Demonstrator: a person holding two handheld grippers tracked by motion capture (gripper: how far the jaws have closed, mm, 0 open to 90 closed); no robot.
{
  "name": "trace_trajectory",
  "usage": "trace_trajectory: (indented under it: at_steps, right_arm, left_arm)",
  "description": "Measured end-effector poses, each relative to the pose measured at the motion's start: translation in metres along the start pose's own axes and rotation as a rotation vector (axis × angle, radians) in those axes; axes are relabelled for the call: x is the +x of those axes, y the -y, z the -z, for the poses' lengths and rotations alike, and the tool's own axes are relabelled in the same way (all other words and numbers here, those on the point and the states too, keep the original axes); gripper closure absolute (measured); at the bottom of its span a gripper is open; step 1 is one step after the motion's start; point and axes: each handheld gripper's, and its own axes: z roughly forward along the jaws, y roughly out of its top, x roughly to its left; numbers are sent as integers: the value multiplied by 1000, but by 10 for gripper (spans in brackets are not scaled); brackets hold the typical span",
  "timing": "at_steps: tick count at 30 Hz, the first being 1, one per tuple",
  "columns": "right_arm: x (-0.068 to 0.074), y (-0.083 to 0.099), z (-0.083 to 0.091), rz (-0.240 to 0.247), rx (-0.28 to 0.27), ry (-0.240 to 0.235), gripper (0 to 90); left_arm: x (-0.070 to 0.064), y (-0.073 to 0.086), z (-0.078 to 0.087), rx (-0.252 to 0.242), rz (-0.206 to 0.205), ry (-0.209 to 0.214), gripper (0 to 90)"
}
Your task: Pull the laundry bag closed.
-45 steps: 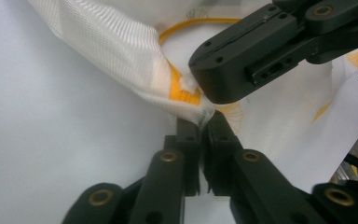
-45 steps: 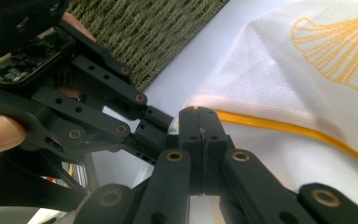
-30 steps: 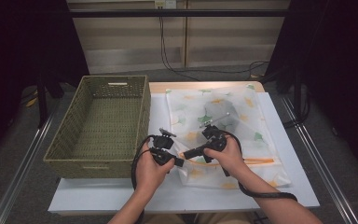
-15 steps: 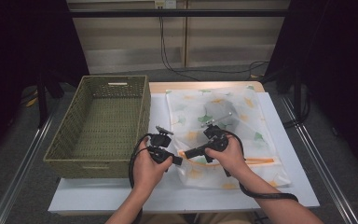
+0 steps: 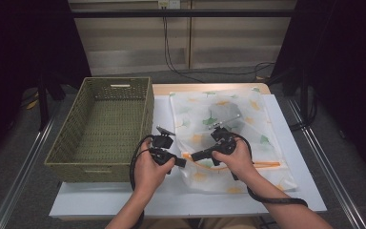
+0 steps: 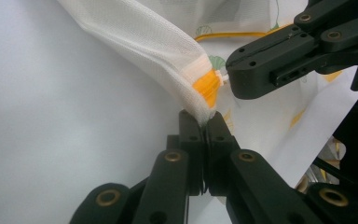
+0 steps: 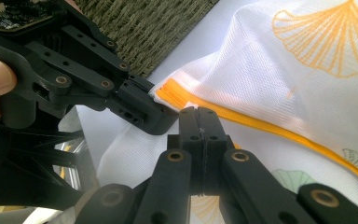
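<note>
A white mesh bag (image 5: 248, 124) printed with ginkgo leaves lies flat on the table, its orange zipper (image 5: 262, 164) running along the near edge. My left gripper (image 5: 183, 162) is shut on the bag's corner (image 6: 193, 95), just beside the zipper's orange end (image 6: 205, 86). My right gripper (image 5: 194, 156) meets it tip to tip and is shut on the zipper (image 7: 242, 119) at that same end. In the left gripper view the right gripper (image 6: 235, 79) touches the zipper end above my left gripper (image 6: 205, 119). In the right gripper view the left gripper (image 7: 158, 116) sits just left of my right gripper (image 7: 198, 112).
A large woven green basket (image 5: 116, 82) stands on the left of the white table (image 5: 295, 191), close to the left hand. Something dark and grey (image 5: 228, 117) shows through the bag's mesh. Cables trail from both grippers toward the table's near edge.
</note>
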Motion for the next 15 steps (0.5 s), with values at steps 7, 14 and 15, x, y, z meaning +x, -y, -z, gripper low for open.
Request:
trace_trajectory:
  at_steps: [7, 14, 15]
  right_arm:
    - [-5, 4, 1, -11, 2, 11, 900]
    - [-13, 12, 11, -20, 4, 35, 900]
    - [-15, 13, 14, -25, 3, 38, 900]
  left_arm:
    - [2, 0, 3, 14, 0, 5, 882]
    - [3, 0, 10, -28, 52, -9, 882]
    - [5, 1, 10, -8, 37, -9, 882]
